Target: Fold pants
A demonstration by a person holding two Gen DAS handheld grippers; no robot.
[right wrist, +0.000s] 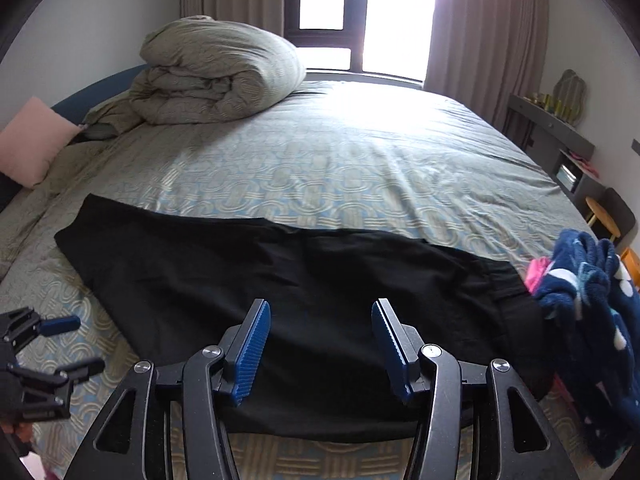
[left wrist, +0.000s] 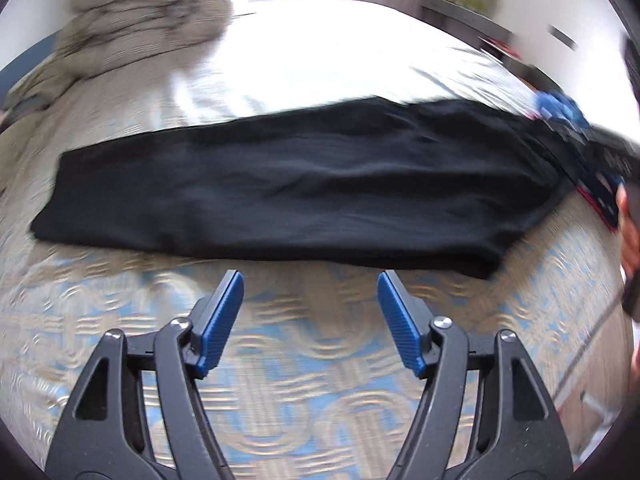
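Black pants (left wrist: 296,188) lie flat across the bed, folded lengthwise, leg ends to the left and waist to the right; they also show in the right wrist view (right wrist: 304,292). My left gripper (left wrist: 310,280) is open and empty, just short of the pants' near edge. My right gripper (right wrist: 321,306) is open and empty, hovering over the pants' near edge toward the waist. The left gripper also shows in the right wrist view (right wrist: 72,346) at the far left, open, beside the leg end.
The bed (right wrist: 360,160) has a patterned blue-beige cover. A rolled duvet (right wrist: 216,72) and a pink pillow (right wrist: 32,140) lie at the head. A navy fleece garment (right wrist: 592,320) lies right of the waist. A shelf and stool (right wrist: 600,212) stand at the right.
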